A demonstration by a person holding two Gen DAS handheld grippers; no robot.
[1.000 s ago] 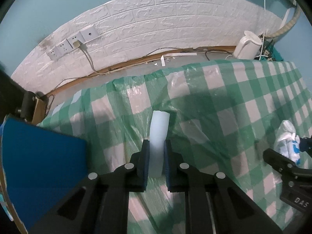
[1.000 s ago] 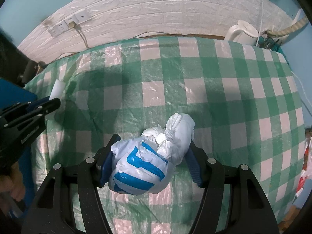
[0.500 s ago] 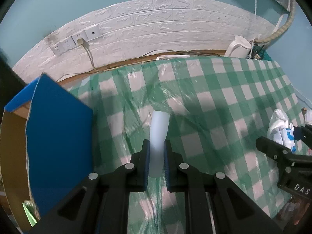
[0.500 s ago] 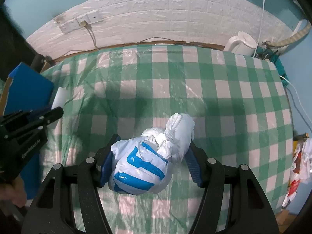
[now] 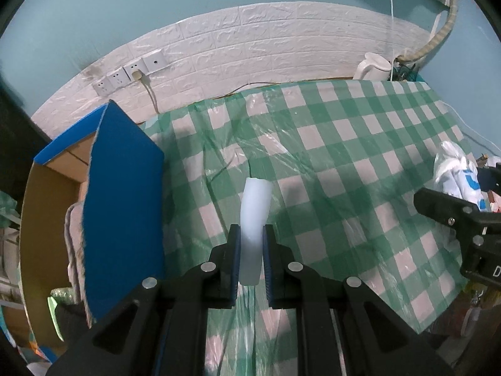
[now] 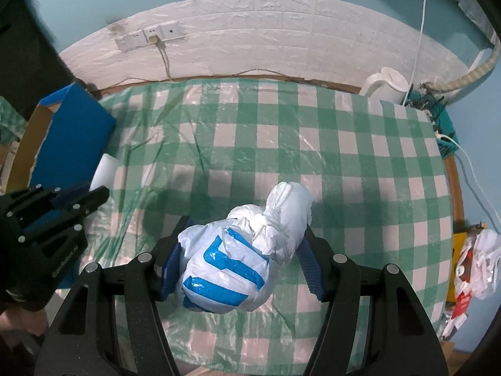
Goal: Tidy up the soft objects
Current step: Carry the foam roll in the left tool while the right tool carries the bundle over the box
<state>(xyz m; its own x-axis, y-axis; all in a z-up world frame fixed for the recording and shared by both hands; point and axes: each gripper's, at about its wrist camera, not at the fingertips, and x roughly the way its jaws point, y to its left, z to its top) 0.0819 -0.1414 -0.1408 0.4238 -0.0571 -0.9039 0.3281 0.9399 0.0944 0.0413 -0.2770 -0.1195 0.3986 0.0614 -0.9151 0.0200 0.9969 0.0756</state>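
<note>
Clearly both grippers are loaded and above the table (image 5: 360, 144): the left gripper (image 5: 251, 257) pinches a white foam strip (image 5: 254, 216) at lower centre, and the right gripper (image 6: 241, 263) clamps a knotted white-and-blue bag (image 6: 231, 269) at mid-frame. The step in hand looks like the carry to the box (image 5: 122, 206) at the left. Next, each piece must go over its flap and be let go inside, though the interior is mostly hidden.
</note>
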